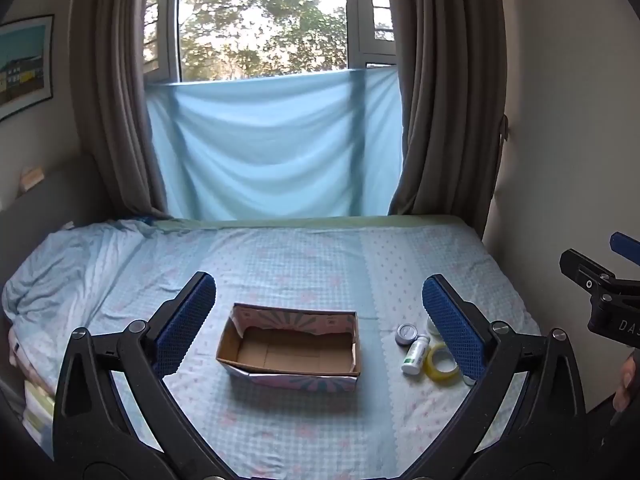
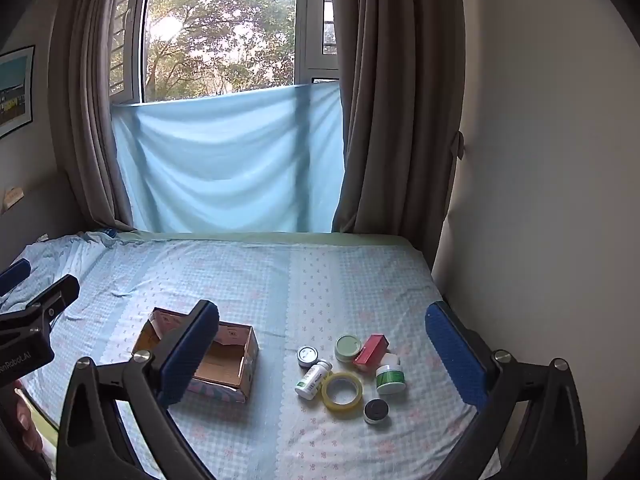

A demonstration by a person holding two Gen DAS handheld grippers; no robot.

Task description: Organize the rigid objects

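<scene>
An open, empty cardboard box (image 1: 290, 350) (image 2: 228, 364) lies on the bed. To its right is a cluster: a yellow tape roll (image 2: 342, 392) (image 1: 440, 362), a white pill bottle on its side (image 2: 313, 379) (image 1: 415, 356), a small tin (image 2: 307, 356) (image 1: 406, 334), a green-lidded jar (image 2: 347, 347), a red box (image 2: 371, 352), a white jar with a green label (image 2: 390, 378) and a black-lidded jar (image 2: 376, 411). My left gripper (image 1: 319, 320) is open above the box. My right gripper (image 2: 322, 354) is open above the cluster. Both are empty.
The bed (image 2: 280, 280) with its blue patterned sheet meets a wall on the right (image 2: 540, 200). A window with brown curtains and a hanging blue cloth (image 2: 228, 164) is behind the bed. A rumpled blanket (image 1: 60, 264) lies at the left.
</scene>
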